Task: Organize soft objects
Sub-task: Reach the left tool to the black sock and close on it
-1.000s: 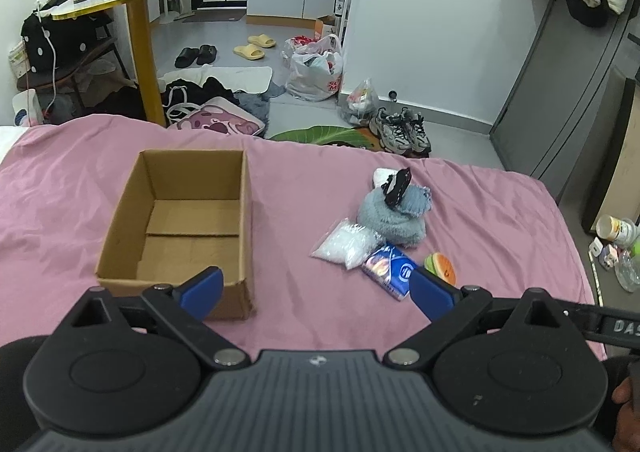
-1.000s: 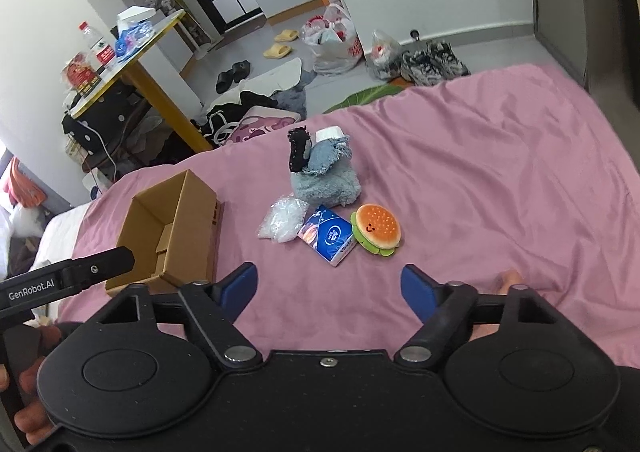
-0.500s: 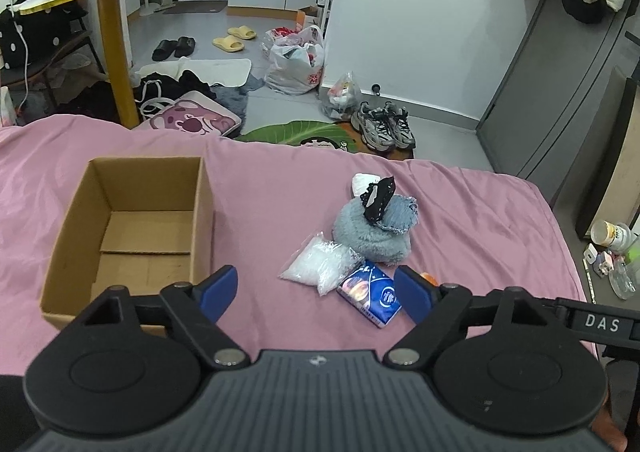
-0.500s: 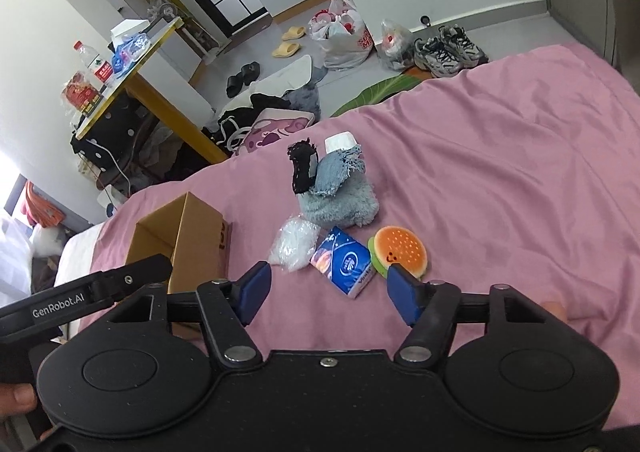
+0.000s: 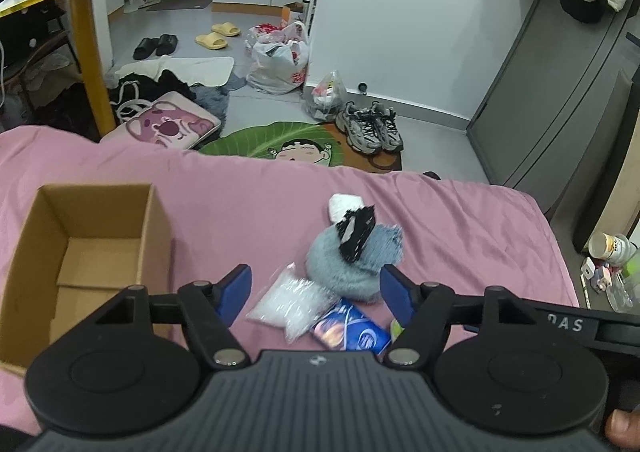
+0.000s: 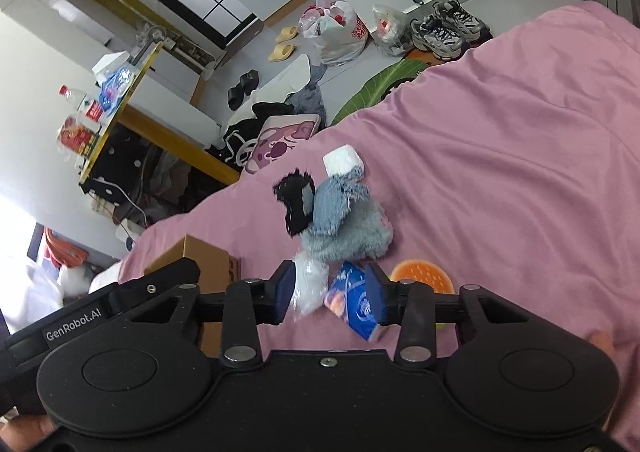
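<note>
Left gripper [image 5: 316,294], lower centre of the left wrist view, jaws spread wide and holding nothing, poised above the pile of soft items on the pink bedspread [image 5: 248,192]; between its blue fingertips [image 5: 236,286] appear the clear plastic bag of white filling [image 5: 294,302] and the blue tissue packet [image 5: 352,328], which touch one another; right gripper [image 6: 330,292], lower centre of the right wrist view, jaws likewise apart, though more narrowly, framing the same bag [image 6: 310,286] and packet [image 6: 356,304] with nothing clamped; whether either gripper touches the items cannot be told; directly above these in both frames, the grey fluffy cloth [image 5: 344,268], with a denim scrap [image 6: 334,204] and a black fabric piece [image 5: 356,232] draped on it, and a white roll [image 5: 344,204] just behind; burger-shaped plush [image 6: 422,278], right of the packet in the right wrist view; open cardboard box [image 5: 80,252], left of centre in the left wrist view, well apart from the pile, nothing visible inside; floor clutter and a yellow-legged table [image 5: 88,48] occupy the upper left.
</note>
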`<state>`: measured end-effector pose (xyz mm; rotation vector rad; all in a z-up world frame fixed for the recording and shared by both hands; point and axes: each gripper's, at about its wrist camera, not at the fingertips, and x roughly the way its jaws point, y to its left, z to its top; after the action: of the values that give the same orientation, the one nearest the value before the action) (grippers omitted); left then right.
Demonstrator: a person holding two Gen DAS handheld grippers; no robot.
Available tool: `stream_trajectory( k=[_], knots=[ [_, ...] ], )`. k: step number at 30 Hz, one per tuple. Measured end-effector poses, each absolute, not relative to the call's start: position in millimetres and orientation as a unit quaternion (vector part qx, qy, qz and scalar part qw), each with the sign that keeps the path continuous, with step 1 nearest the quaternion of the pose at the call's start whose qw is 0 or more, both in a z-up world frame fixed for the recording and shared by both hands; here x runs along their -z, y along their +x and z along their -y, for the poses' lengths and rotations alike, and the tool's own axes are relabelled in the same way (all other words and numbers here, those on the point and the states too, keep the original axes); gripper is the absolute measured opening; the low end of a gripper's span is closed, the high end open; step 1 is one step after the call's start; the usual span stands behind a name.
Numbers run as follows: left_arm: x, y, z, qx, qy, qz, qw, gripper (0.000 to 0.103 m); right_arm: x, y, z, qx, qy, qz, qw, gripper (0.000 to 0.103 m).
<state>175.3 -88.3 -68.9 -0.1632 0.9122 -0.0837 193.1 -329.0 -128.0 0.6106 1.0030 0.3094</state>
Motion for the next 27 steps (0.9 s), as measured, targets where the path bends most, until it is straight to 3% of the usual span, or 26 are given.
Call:
stream_trajectory(
  k=[10, 24, 27],
  knots=[
    [84.6, 216.9, 106.3, 0.060, -0.089, -0.446, 0.888, 0.062, 149.0, 227.8, 330.1, -0.159, 0.329, -0.473, 0.802, 0.027],
    [127.6, 265.1, 118.3, 0.075, -0.117, -0.487, 0.862, 0.054, 177.7, 250.6, 330.0, -0.190, 0.367, -0.480, 0.774, 0.025],
    [135.4, 270.5, 115.8, 0.074, -0.129, -0.496, 0.855, 0.042, 181.6, 254.2, 328.5, -0.194, 0.366, -0.482, 0.772, 0.025]
  ],
)
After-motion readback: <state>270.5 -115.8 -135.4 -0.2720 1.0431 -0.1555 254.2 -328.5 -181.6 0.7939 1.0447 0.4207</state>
